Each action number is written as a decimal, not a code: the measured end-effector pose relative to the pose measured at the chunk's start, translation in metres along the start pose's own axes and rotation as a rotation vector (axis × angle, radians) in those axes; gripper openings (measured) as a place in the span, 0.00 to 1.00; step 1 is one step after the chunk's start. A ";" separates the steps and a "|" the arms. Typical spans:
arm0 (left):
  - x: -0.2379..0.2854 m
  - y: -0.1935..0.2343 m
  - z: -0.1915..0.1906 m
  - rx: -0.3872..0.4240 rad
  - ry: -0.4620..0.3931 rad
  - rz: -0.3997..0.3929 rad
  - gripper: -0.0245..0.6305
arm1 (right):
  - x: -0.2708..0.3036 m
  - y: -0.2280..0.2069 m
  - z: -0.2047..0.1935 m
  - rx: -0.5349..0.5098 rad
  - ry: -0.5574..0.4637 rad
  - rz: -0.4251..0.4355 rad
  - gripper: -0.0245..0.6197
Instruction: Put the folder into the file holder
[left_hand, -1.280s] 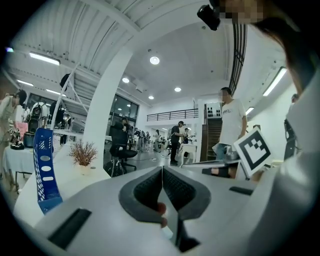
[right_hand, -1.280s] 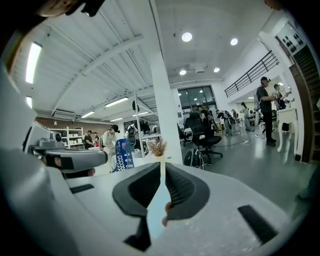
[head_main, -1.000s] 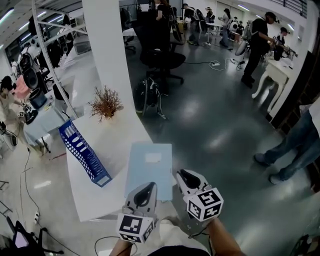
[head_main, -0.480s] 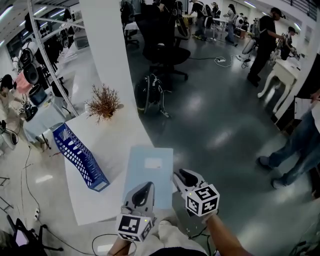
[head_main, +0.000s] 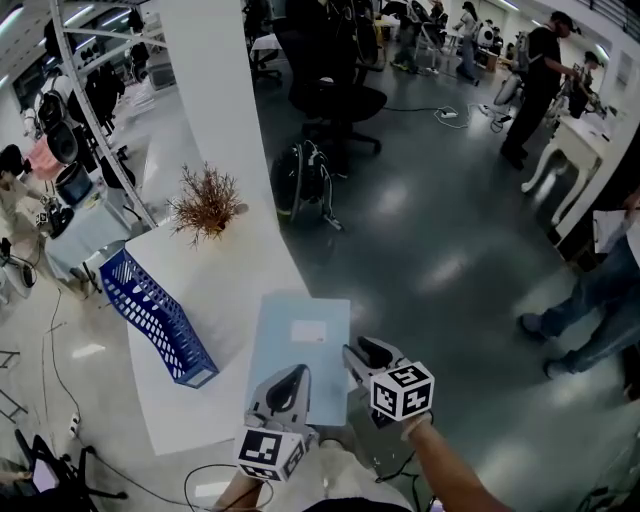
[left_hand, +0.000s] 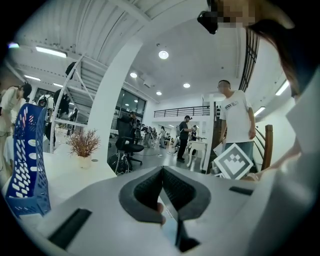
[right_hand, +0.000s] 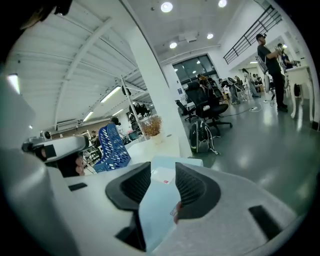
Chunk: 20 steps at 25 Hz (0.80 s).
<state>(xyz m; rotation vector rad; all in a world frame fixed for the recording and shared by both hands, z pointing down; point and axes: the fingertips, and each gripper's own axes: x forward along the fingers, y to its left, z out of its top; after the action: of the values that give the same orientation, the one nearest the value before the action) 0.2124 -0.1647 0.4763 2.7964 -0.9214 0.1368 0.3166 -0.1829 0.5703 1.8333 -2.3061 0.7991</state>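
Looks down on a white surface (head_main: 225, 275) with a blue file holder (head_main: 150, 315) toward its left side and a light blue folder (head_main: 300, 345) lying flat by the near right corner, well apart from the holder. Includes a dried plant (head_main: 207, 205) at the far end.

Appears to be at the very start of the task: no grasp on the folder, not lifted, and no folder in the holder.

Left hand-held gripper (head_main: 290, 378): clenched, pads meeting, gripping nothing, poised at the folder's near edge.

Right hand-held gripper (head_main: 358, 352): at the folder's near right corner, released, with jaws that have just been opening, the folder between them and no pad pressing on it.

Left to do, by the look of it: grasping the folder, lifting it, turning it on edge and sliding it into the holder's open top.
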 end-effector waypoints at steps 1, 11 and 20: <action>0.002 0.002 -0.001 -0.002 0.004 0.000 0.05 | 0.004 -0.003 -0.002 0.009 0.004 0.003 0.24; 0.024 0.021 -0.021 -0.018 0.026 -0.033 0.05 | 0.035 -0.024 -0.020 0.083 0.026 0.011 0.30; 0.050 0.036 -0.039 -0.022 0.053 -0.075 0.05 | 0.063 -0.044 -0.039 0.186 0.061 0.022 0.36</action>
<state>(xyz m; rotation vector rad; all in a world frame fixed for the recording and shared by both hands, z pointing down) 0.2300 -0.2136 0.5275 2.7881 -0.8005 0.1881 0.3306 -0.2270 0.6427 1.8274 -2.2867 1.0903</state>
